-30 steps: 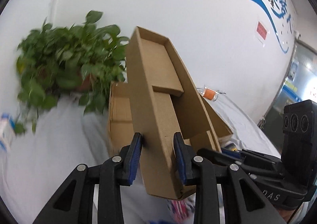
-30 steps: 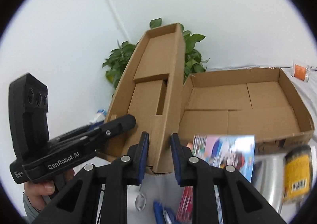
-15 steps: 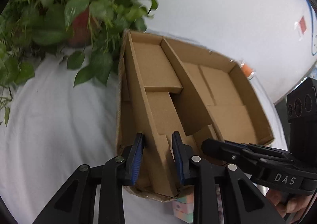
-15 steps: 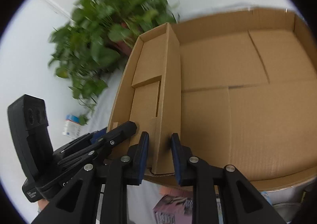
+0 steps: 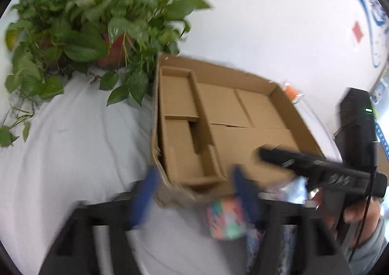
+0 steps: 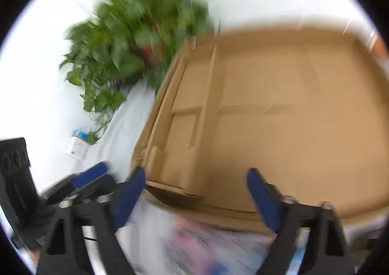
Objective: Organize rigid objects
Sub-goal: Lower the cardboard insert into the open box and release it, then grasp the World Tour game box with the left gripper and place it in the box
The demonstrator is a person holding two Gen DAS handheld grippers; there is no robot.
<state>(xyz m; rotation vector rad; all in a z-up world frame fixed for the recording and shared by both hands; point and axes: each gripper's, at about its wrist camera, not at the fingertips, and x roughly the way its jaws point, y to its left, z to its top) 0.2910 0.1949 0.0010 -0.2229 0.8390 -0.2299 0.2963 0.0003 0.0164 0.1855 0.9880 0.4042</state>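
A potted plant (image 5: pixel 97 24) stands at the left on the white cloth (image 5: pixel 60 153), and just right of it lies the big cardboard tray (image 5: pixel 287 104) with the narrow cardboard box (image 5: pixel 180 133) flat inside along its left wall. Both claws are spreading apart — the left gripper (image 5: pixel 194 192) and the right gripper (image 6: pixel 197 192) straddle the tray's near edge, pressing on nothing.

text: "DAS", blurred | on: right tool (image 5: pixel 340 178) body | other: unreadable

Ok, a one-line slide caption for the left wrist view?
Left gripper opening over the narrow brown cardboard tray nested along the left side of the large shallow cardboard box.
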